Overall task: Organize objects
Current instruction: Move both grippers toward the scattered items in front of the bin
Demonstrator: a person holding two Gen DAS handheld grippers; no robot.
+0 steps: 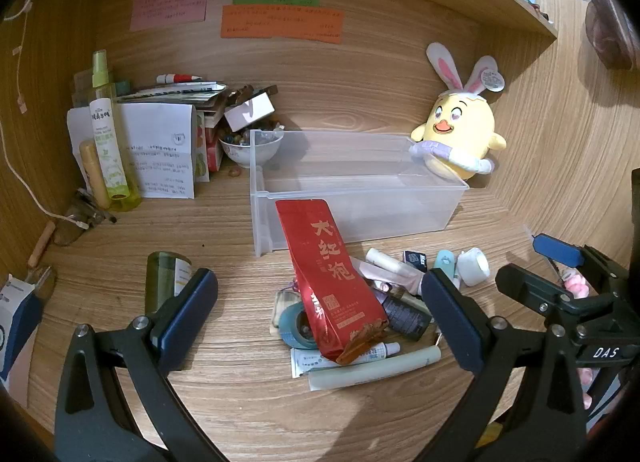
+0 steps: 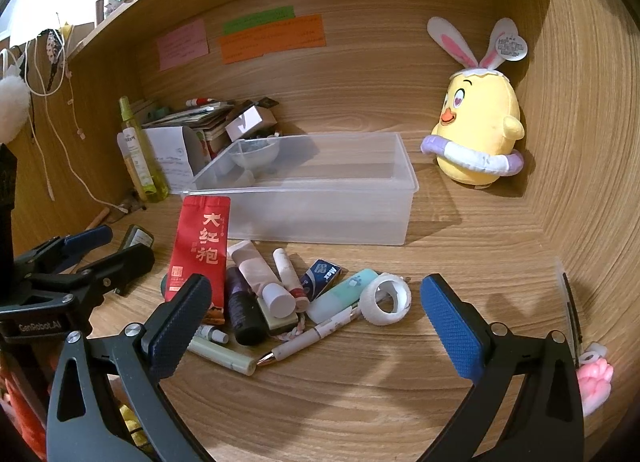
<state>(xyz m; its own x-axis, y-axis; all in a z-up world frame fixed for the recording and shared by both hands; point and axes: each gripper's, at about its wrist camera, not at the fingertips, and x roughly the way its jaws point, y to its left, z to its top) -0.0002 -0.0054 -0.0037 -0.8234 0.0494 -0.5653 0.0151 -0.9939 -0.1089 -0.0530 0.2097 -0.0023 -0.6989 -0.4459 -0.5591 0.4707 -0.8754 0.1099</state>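
A clear plastic bin (image 1: 360, 206) (image 2: 320, 218) stands empty on the wooden desk. In front of it lies a pile of small items: a red tea pouch (image 1: 328, 278) (image 2: 200, 250), tubes (image 2: 254, 266), a white tape roll (image 2: 386, 298) (image 1: 474, 266), a pen (image 2: 316, 336), a mint case (image 2: 344, 294) and a small blue box (image 2: 322, 276). My left gripper (image 1: 320, 314) is open and empty, its pads either side of the pile. My right gripper (image 2: 316, 318) is open and empty, just before the pile.
A yellow plush chick (image 1: 460, 138) (image 2: 478, 134) sits at the bin's right end. A green spray bottle (image 1: 108, 130), papers, boxes and a bowl (image 1: 252, 148) crowd the back left. A green jar (image 1: 164, 278) lies by my left finger. A pink toy (image 2: 596, 382) lies far right.
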